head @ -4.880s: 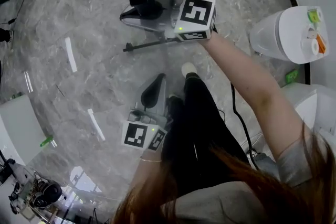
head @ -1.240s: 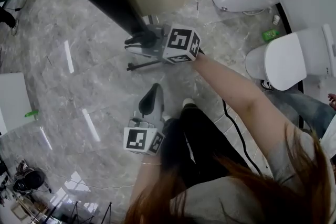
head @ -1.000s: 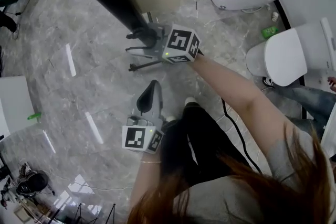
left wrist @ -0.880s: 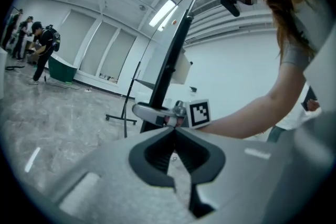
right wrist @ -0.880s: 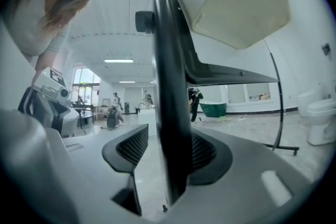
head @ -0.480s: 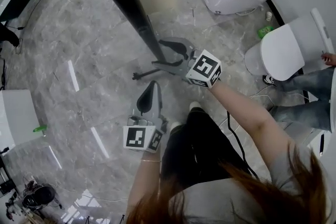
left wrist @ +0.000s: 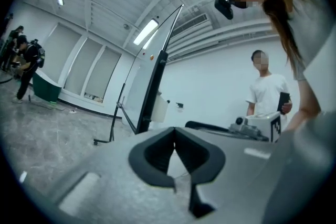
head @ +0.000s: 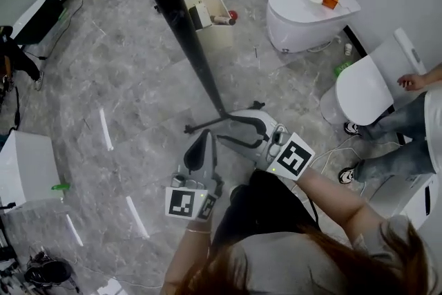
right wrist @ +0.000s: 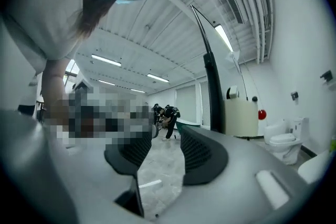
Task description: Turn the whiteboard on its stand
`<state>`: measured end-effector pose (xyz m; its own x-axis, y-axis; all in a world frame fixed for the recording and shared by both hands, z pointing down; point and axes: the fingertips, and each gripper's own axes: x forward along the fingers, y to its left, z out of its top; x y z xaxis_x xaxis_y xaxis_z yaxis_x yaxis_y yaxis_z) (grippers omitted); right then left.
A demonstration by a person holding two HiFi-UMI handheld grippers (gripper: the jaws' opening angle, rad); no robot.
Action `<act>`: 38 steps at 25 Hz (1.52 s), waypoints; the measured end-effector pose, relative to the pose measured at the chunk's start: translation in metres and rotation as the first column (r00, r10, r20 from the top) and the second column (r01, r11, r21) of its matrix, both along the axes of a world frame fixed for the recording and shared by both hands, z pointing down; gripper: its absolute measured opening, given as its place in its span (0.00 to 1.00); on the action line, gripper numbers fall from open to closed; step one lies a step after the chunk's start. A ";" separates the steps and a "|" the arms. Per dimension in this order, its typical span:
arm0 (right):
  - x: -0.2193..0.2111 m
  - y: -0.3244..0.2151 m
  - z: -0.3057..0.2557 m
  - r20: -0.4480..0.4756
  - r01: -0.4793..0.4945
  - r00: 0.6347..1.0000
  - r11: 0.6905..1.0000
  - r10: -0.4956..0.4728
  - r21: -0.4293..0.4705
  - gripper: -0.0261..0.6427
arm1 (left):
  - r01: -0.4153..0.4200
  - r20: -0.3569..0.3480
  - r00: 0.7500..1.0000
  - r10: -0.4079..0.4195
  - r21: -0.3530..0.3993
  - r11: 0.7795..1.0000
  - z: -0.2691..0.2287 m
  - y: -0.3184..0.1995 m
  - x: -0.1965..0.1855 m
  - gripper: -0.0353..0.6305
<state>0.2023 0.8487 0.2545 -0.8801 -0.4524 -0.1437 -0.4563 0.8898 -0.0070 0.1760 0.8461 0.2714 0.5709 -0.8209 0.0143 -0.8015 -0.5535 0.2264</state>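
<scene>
The whiteboard [head: 181,24] shows edge-on as a long black bar slanting from the top down to its stand's foot [head: 207,125]. My right gripper [head: 224,126] is just short of that foot. It is open with nothing between the fingers, and its jaws have just been closing. In the right gripper view the board's edge [right wrist: 212,86] rises ahead of my right gripper [right wrist: 165,134]. My left gripper [head: 206,136] hangs below the foot, shut and empty. Ahead of my left gripper [left wrist: 174,131] in its own view, the whiteboard [left wrist: 153,86] stands to the left.
A beige bin [head: 207,21] with markers stands behind the board. White toilets [head: 304,10] [head: 366,90] line the right wall. A seated person's legs [head: 394,145] are at right, another person [left wrist: 265,94] stands by. A white box [head: 24,169] is at left.
My right gripper has let go of the board's lower end and drawn back toward me, away from the stand. The head view now takes in more of the room.
</scene>
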 end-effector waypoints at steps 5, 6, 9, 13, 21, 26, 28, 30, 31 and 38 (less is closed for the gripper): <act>0.009 0.024 -0.027 -0.017 -0.100 0.995 0.995 0.100 0.003 0.23 | -0.038 0.007 0.999 0.038 0.017 0.999 -0.022 0.020 0.000 0.06; 0.010 0.027 -0.031 -0.019 -0.120 0.992 0.993 0.121 0.017 0.18 | -0.044 0.001 0.999 0.044 0.018 0.999 -0.026 0.023 0.001 0.06; 0.012 0.037 -0.041 -0.020 -0.170 0.985 0.985 0.171 0.034 0.06 | -0.067 -0.012 0.998 0.068 0.022 0.997 -0.032 0.032 0.004 0.06; 0.015 0.045 -0.050 -0.012 -0.211 0.977 0.977 0.211 0.038 0.04 | -0.078 -0.012 0.997 0.078 0.025 0.997 -0.035 0.039 0.005 0.06; 0.018 0.056 -0.061 -0.035 -0.179 0.983 0.983 0.180 0.034 0.05 | -0.026 -0.011 1.000 0.027 0.053 0.998 -0.056 0.046 0.015 0.06; 0.028 0.057 -0.061 -0.083 -0.154 0.984 0.988 0.156 0.023 0.05 | -0.005 0.009 1.000 0.005 0.081 0.997 -0.063 0.048 0.026 0.06; 0.030 0.058 -0.067 -0.075 -0.149 0.986 0.988 0.151 0.027 0.05 | 0.006 0.009 1.000 -0.007 0.087 0.996 -0.067 0.050 0.028 0.06; 0.029 0.060 -0.072 -0.065 -0.145 0.987 0.989 0.147 0.029 0.05 | 0.017 0.004 1.000 -0.017 0.088 0.996 -0.071 0.051 0.029 0.06; 0.028 0.061 -0.073 -0.060 -0.143 0.988 0.989 0.144 0.028 0.05 | 0.019 0.003 1.000 -0.020 0.088 0.996 -0.072 0.051 0.029 0.06; 0.028 0.062 -0.072 -0.046 -0.148 0.988 0.989 0.150 0.027 0.05 | 0.028 0.009 1.000 -0.029 0.097 0.995 -0.074 0.051 0.028 0.06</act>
